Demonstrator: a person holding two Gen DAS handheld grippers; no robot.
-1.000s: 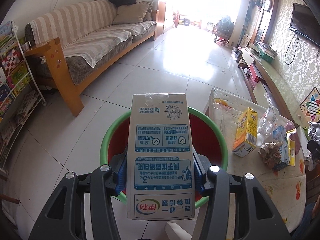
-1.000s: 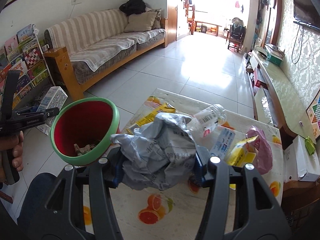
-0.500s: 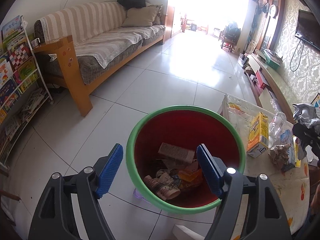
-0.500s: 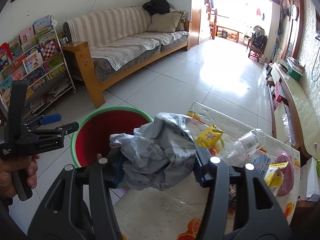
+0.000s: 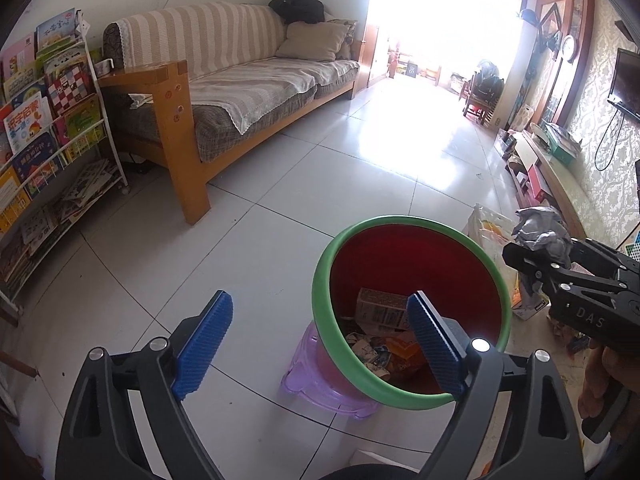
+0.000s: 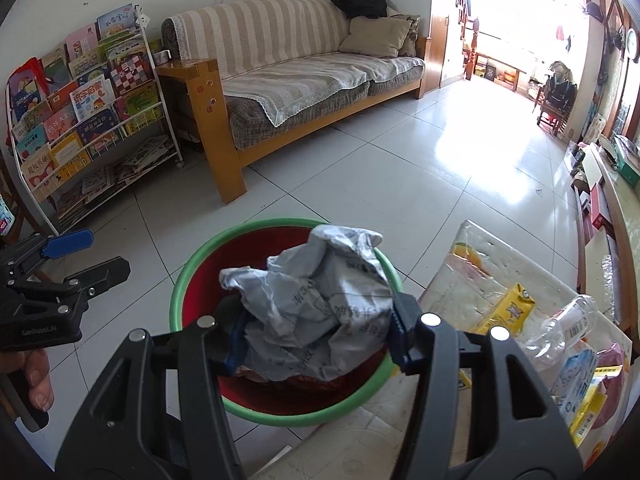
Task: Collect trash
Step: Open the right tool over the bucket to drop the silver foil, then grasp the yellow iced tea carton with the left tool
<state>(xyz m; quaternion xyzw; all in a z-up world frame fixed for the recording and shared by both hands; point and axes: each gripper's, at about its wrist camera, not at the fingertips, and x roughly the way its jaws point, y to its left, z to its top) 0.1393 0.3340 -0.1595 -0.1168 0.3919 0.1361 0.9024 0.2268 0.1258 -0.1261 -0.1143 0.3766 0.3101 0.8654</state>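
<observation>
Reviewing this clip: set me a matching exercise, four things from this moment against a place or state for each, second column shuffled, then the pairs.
Things:
1. crumpled grey wrapper
2. white carton
3. yellow drink box
4. left gripper

Places or states:
A. lying on the table
B. clamped in the right gripper, over the bin
C. jaws opening, nothing between them
D. lying inside the bin

Pairs: 1-B, 2-D, 3-A, 4-C

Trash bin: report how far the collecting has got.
Done: a carton and wrappers lie in the bin. In hand: the right claw holds crumpled paper over it; the left claw is opening, empty. Left: yellow carton, bottle, packets on the table.
</observation>
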